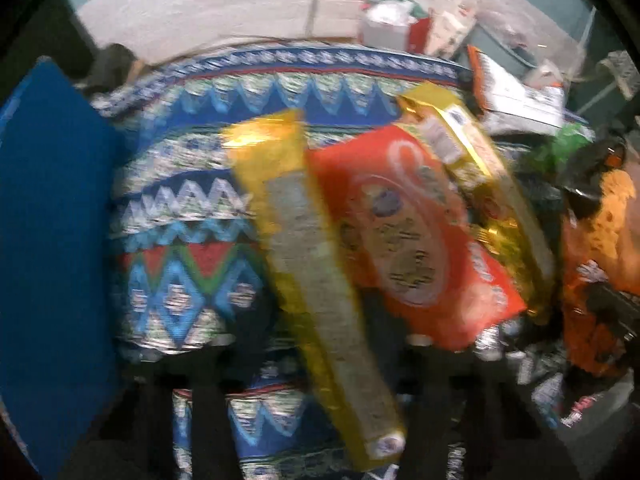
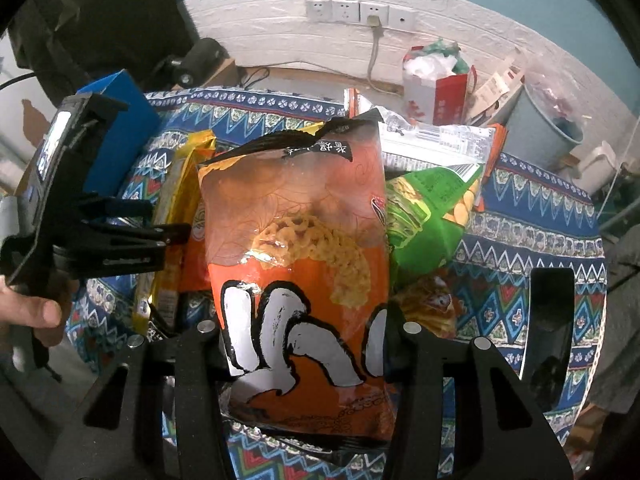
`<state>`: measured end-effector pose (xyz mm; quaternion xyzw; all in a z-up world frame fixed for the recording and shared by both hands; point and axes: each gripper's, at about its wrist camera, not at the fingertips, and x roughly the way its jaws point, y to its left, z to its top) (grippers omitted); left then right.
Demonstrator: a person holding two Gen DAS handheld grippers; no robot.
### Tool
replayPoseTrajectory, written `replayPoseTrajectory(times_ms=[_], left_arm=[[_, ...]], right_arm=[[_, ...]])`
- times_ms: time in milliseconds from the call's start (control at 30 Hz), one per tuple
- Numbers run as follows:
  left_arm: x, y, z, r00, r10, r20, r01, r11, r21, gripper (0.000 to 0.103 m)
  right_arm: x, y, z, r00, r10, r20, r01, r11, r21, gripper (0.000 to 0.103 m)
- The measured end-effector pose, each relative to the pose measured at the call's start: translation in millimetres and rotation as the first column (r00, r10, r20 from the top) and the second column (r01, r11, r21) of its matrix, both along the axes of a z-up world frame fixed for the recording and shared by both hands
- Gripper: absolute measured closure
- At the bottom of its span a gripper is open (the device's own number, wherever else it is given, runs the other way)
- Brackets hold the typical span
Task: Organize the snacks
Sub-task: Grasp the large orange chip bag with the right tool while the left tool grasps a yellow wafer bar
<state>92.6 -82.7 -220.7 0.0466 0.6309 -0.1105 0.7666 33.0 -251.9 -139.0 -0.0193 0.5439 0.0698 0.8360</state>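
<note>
My right gripper (image 2: 302, 330) is shut on a big orange snack bag (image 2: 296, 240) with white brush lettering, held between its black fingers. Behind it lie a green snack bag (image 2: 428, 216) and a silver-backed bag (image 2: 436, 144). In the blurred left wrist view a long yellow packet (image 1: 316, 280) and an orange-red packet (image 1: 412, 240) lie close in front of the camera, with a second yellow packet (image 1: 480, 168) beyond. The left gripper's fingers are lost in blur there. It shows in the right wrist view (image 2: 176, 236), fingers pointing at the yellow packets (image 2: 176, 208); whether they hold anything is unclear.
A patterned blue tablecloth (image 2: 532, 216) covers the table. A blue box (image 2: 120, 136) stands at the left, also in the left wrist view (image 1: 56, 240). A red-white gift bag (image 2: 436, 84) and a grey bin (image 2: 544, 120) stand behind, below wall sockets (image 2: 360, 12).
</note>
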Motion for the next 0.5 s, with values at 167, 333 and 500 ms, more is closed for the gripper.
replayPoseTrajectory(times_ms=[167,333,500], left_arm=[[-7.7,-0.1,5.8,0.999,-0.020,0.030,0.020,1.000,0.001,0.071],[-12.3,2.6,29.3,0.995,-0.053,0.090,0.051,0.998,0.030,0.075],[-20.6,10.1,52.7,0.987,-0.069,0.142,0.063,0.997,0.042,0.075]], right_arm=[[-1.5,0.1,1.5,1.000,-0.007,0.004,0.007,1.000,-0.005,0.056],[-2.2,3.4,8.4,1.000,-0.007,0.023,0.007,1.000,-0.012,0.056],[-1.9,10.9,17.0,0.999,-0.001,0.047,0.002,1.000,-0.024,0.056]])
